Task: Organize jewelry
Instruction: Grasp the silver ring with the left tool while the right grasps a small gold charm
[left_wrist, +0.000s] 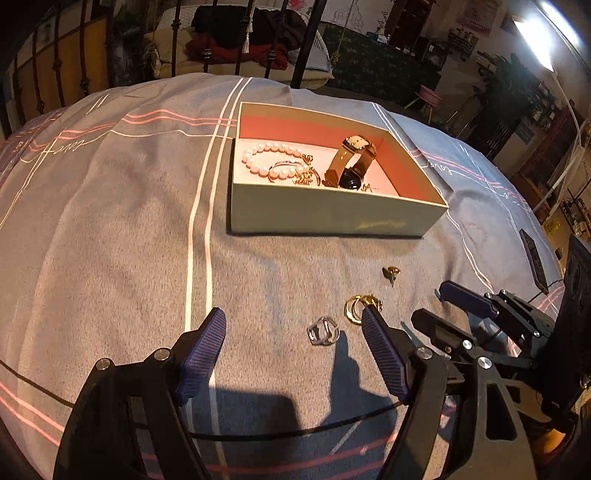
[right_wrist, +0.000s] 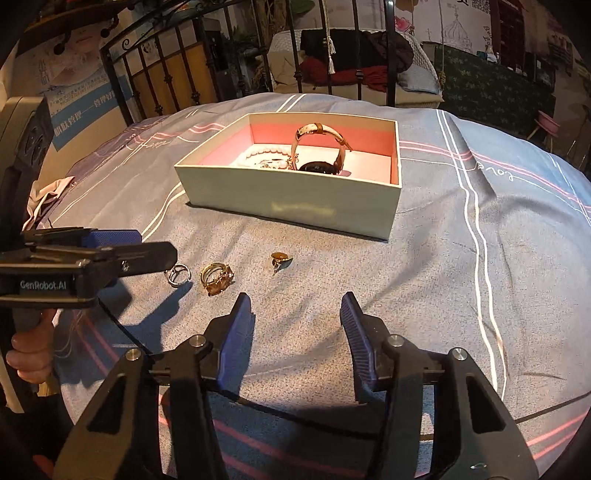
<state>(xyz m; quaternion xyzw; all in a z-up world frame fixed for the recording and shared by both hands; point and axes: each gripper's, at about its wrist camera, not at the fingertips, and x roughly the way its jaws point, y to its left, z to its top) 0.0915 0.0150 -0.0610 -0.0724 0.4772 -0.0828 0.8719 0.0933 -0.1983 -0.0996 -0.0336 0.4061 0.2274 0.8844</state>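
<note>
A pale box (left_wrist: 332, 214) with a pink lining sits on the bed cover; it also shows in the right wrist view (right_wrist: 295, 206). Inside lie a pearl bracelet (left_wrist: 258, 158), a watch (left_wrist: 351, 158) and gold chains. On the cover in front lie a silver ring (left_wrist: 322, 329), a gold ring (left_wrist: 356, 308) and a small gold earring (left_wrist: 391, 273). They also show in the right wrist view: silver ring (right_wrist: 179, 274), gold ring (right_wrist: 218, 277), earring (right_wrist: 279, 258). My left gripper (left_wrist: 295, 325) is open, just short of the silver ring. My right gripper (right_wrist: 295, 306) is open and empty, near the earring.
The grey-blue striped bed cover (left_wrist: 110, 221) slopes away on all sides. A dark phone (left_wrist: 533, 262) lies at the right edge. A black iron bed frame (right_wrist: 332, 55) and piled clothes stand behind the box. A crumpled cloth (right_wrist: 44, 199) lies at the left.
</note>
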